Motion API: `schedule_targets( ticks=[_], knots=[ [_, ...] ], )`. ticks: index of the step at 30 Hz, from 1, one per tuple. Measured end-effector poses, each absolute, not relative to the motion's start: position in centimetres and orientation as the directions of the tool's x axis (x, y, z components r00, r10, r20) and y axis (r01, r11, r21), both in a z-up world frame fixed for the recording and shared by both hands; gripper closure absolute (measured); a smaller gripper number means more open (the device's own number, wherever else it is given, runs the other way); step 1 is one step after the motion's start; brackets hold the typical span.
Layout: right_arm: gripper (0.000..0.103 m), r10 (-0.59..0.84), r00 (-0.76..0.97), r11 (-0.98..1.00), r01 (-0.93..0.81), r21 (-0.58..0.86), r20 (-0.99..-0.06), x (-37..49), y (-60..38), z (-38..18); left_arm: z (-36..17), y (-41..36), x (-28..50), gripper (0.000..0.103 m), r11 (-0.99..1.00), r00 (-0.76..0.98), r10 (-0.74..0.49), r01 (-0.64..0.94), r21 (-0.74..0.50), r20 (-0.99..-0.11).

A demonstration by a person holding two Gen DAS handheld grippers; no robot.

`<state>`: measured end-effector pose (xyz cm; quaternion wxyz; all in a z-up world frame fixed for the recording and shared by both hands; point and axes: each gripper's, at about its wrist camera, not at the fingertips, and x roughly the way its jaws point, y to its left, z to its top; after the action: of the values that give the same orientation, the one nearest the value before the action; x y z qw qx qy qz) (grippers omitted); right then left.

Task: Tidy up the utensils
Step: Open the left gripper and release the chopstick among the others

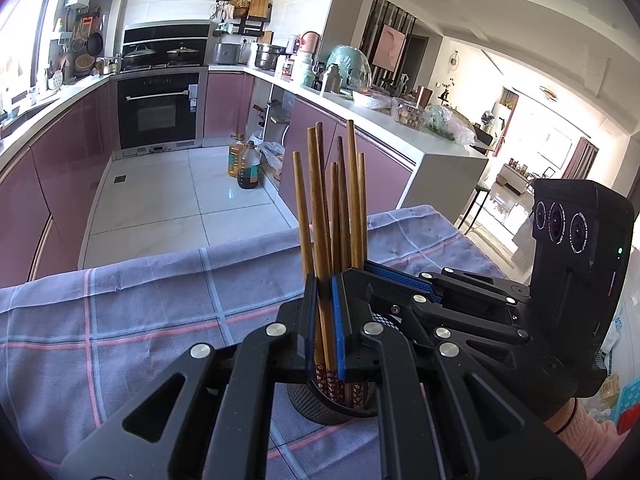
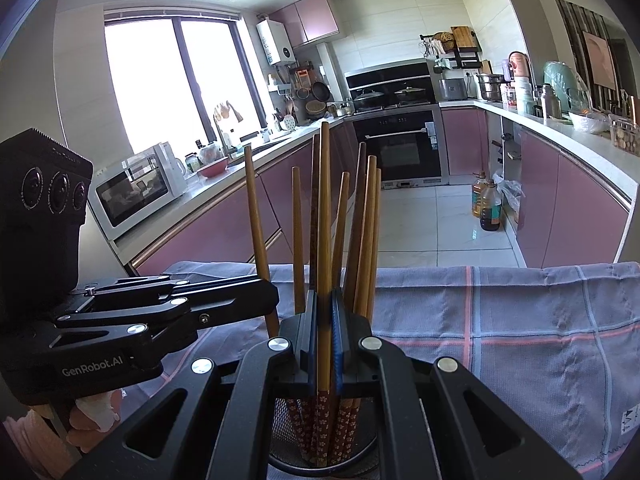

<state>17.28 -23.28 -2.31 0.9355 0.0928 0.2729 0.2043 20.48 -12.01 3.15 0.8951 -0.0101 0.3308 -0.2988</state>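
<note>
Several wooden chopsticks point(image 1: 320, 208) with red flowered ends stand upright in a round black mesh holder point(image 1: 320, 406) on the checked cloth. My left gripper point(image 1: 325, 296) is shut on two of these chopsticks just above the holder. My right gripper point(image 2: 324, 312) is shut on one chopstick point(image 2: 325, 216) above the same holder point(image 2: 360, 456). The right gripper also shows in the left wrist view point(image 1: 384, 276), reaching in from the right. The left gripper shows in the right wrist view point(image 2: 264, 296), coming in from the left.
The blue-grey checked cloth point(image 1: 140, 304) covers the table; its far edge drops to the tiled kitchen floor. Pink cabinets, an oven point(image 1: 158, 110) and oil bottles point(image 1: 248, 166) stand well beyond. A microwave point(image 2: 136, 188) sits on the left counter.
</note>
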Motion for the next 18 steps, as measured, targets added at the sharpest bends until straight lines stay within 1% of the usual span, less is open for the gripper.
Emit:
schedule_targets(
  ticks=[18],
  knots=[
    [0.097,0.434,0.764,0.898,-0.325,0.297,-0.478,17.7,-23.6,-2.4,1.5,-12.7,21.4,0.095,0.822,0.581,-0.534,0.527,-0.216,-0.614]
  ],
)
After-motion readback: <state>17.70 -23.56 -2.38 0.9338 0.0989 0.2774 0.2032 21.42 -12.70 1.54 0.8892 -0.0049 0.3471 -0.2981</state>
